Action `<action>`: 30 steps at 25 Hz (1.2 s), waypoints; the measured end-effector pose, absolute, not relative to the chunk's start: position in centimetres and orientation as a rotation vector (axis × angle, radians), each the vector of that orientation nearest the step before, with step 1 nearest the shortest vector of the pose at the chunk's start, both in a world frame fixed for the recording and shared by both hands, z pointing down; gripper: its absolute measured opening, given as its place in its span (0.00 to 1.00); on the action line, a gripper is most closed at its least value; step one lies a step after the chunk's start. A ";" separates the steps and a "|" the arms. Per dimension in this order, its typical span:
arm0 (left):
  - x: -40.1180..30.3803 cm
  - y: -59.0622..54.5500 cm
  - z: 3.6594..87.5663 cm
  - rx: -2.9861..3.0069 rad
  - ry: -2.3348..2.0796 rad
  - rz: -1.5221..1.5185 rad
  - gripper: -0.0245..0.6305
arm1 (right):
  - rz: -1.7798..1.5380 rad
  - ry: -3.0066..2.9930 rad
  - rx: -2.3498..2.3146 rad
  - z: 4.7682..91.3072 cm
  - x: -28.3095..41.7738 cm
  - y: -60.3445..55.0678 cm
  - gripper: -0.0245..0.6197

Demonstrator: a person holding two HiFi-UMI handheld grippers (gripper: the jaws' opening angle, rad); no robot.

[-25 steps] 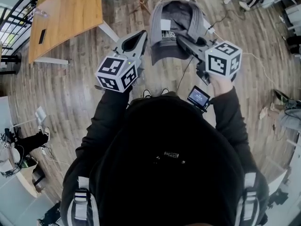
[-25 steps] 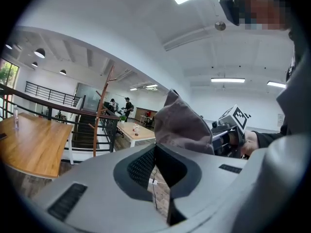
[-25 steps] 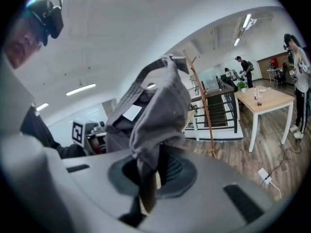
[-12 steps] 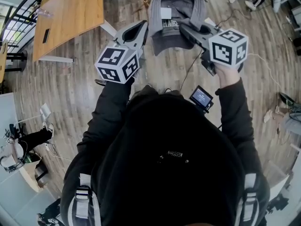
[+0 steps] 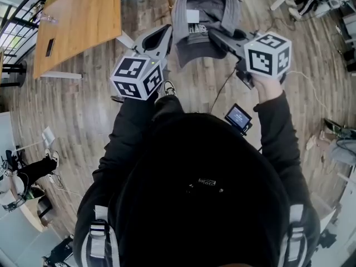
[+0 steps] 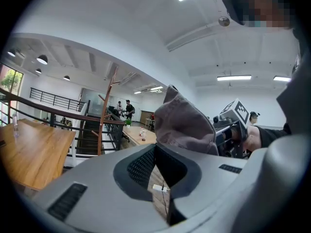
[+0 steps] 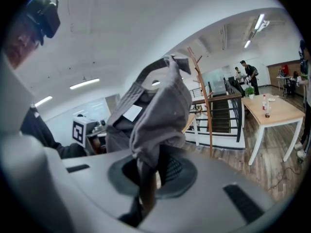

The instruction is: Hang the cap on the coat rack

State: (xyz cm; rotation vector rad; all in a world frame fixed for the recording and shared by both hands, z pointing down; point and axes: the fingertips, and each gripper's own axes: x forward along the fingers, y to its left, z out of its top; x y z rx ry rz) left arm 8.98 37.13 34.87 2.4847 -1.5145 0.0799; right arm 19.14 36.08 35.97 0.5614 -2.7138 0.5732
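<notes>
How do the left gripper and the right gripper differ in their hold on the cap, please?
The right gripper is shut on fabric of the grey cap; the left gripper has its jaws apart with only floor showing between them, holding nothing. The right gripper carries the cap from its right side; the left gripper sits beside its left edge. Both point toward the wooden coat rack.

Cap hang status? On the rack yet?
Not yet. Done: the cap is picked up, off the floor. In hand: the right gripper is shut on its edge; the left gripper sits at the opposite edge, grip unclear. Left: reach the coat rack, standing apart ahead, and hook the cap on a peg.
</notes>
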 end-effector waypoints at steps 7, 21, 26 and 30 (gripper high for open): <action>2.1 27.6 33.7 2.518 -1.492 0.063 0.05 | 0.557 -2.705 0.518 34.9 11.7 27.6 0.06; -5.1 17.4 32.3 2.594 -1.404 0.058 0.05 | 0.520 -2.706 0.548 33.1 3.4 17.9 0.06; -6.7 15.1 32.7 2.575 -1.409 0.050 0.05 | 0.526 -2.700 0.535 33.2 1.8 15.7 0.06; -6.4 13.2 32.5 2.566 -1.429 0.051 0.05 | 0.531 -2.702 0.504 33.3 1.9 13.8 0.06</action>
